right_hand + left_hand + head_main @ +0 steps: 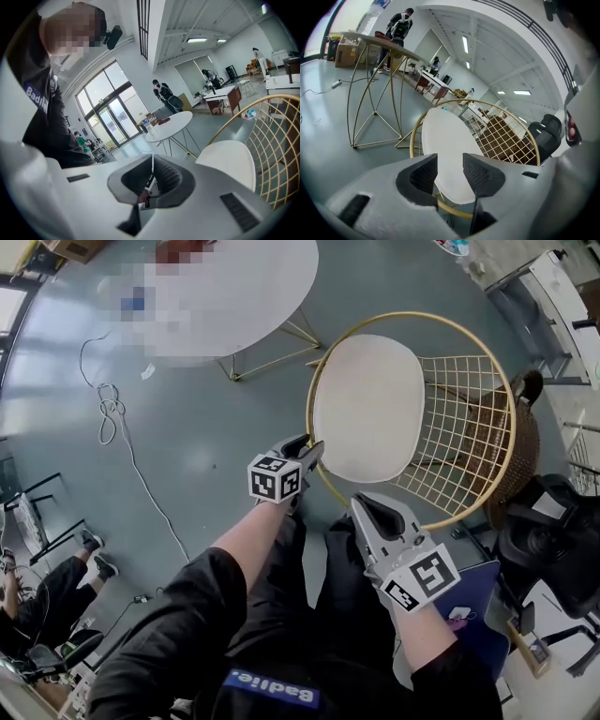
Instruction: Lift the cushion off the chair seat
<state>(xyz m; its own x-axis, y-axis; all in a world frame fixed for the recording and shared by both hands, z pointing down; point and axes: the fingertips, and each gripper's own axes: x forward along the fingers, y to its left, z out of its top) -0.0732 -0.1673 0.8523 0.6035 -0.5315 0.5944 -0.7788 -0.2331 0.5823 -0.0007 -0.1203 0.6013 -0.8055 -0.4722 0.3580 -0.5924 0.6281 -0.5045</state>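
The white cushion lies on the seat of the gold wire chair. The left gripper has its jaws apart just beside the cushion's near edge, not pressing it. The right gripper has its jaws together with nothing in them. A blue label on the black shirt starts with "Badi".

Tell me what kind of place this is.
Probably a big open-plan office or lab: glass entrance doors, work desks, and a round white table beside a gold wire chair.
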